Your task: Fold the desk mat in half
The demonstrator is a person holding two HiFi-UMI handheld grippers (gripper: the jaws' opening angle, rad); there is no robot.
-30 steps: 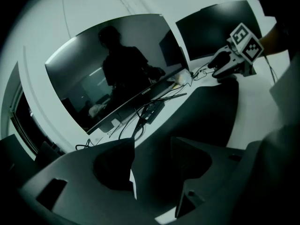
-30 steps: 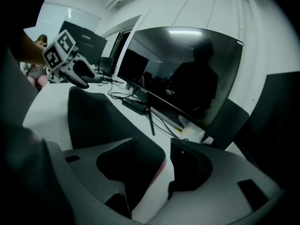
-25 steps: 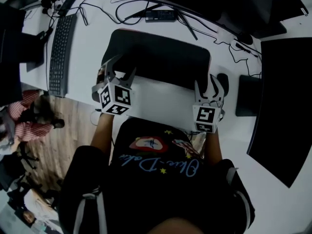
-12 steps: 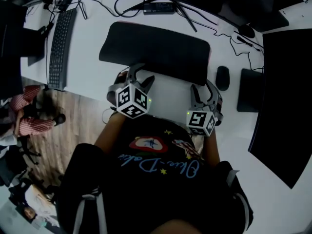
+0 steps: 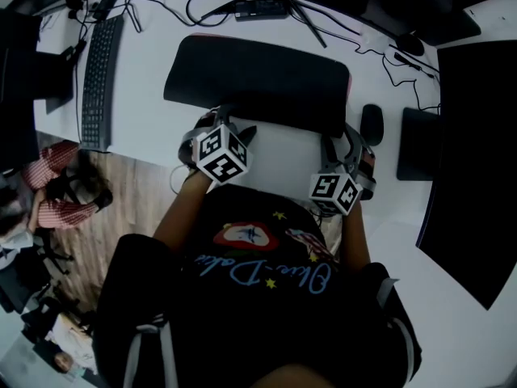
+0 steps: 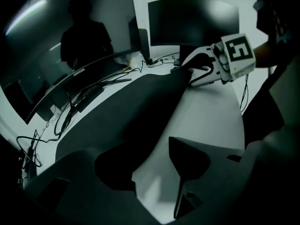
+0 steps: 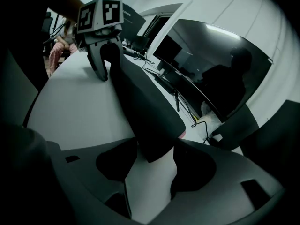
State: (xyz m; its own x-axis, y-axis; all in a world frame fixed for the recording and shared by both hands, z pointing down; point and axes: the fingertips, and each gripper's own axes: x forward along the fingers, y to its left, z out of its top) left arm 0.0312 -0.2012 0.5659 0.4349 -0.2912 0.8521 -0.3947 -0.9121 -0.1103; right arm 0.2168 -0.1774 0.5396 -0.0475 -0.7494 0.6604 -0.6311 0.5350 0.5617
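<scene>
Your left gripper (image 5: 227,124) and right gripper (image 5: 343,141) sit at the six-o'clock edge of the desk mat (image 5: 258,79). Both stand wide open.

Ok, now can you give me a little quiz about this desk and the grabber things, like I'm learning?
1. True or false: the keyboard lies to the left of the desk mat.
2. What sits between the jaws of the right gripper? A) a corner of the desk mat B) a pen C) a cup
3. What colour is the desk under the mat?

Key: 1 true. 2 A. 3 white.
</scene>
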